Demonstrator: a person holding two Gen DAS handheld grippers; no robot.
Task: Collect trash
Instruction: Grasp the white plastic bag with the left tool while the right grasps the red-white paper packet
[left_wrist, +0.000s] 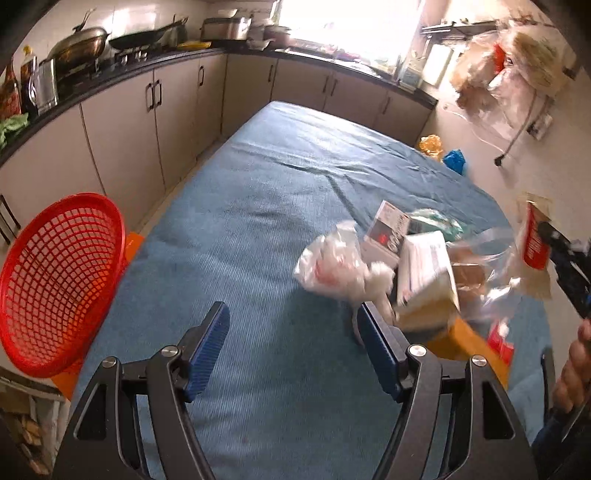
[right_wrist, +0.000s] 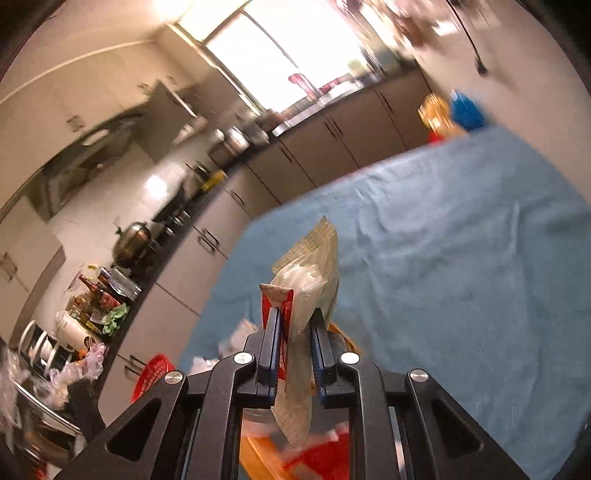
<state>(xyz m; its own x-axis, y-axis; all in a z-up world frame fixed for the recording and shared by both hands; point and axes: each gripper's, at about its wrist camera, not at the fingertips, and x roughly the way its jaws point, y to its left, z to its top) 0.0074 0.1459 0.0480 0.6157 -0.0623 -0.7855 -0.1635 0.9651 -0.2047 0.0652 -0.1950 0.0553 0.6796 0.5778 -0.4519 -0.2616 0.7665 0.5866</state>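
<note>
While my right gripper (right_wrist: 294, 325) clamps its blue pads on a crumpled wrapper (right_wrist: 314, 280), pale plastic with a red printed part, that wrapper sticks up past the fingertips and also hangs below them, lifted clear of the blue tablecloth (right_wrist: 461, 258). In the left wrist view the same wrapper (left_wrist: 532, 240) shows at the far right edge, above the heap of trash. My left gripper (left_wrist: 293, 326) hovers over the cloth with its jaws apart and nothing between them. Just beyond its right finger lies the rest of the trash: a crumpled white plastic bag (left_wrist: 332, 262), a small printed carton (left_wrist: 388, 229) behind it, a tilted cardboard box (left_wrist: 428, 280), a clear plastic bag (left_wrist: 491, 258) and an orange box (left_wrist: 469, 343) nearest me. At the left edge of the table a red mesh basket (left_wrist: 55, 284) stands tipped on its side, well apart from the heap. Grey cabinets (left_wrist: 147, 122) under a dark counter run along the far left, with pots on the stove.
</note>
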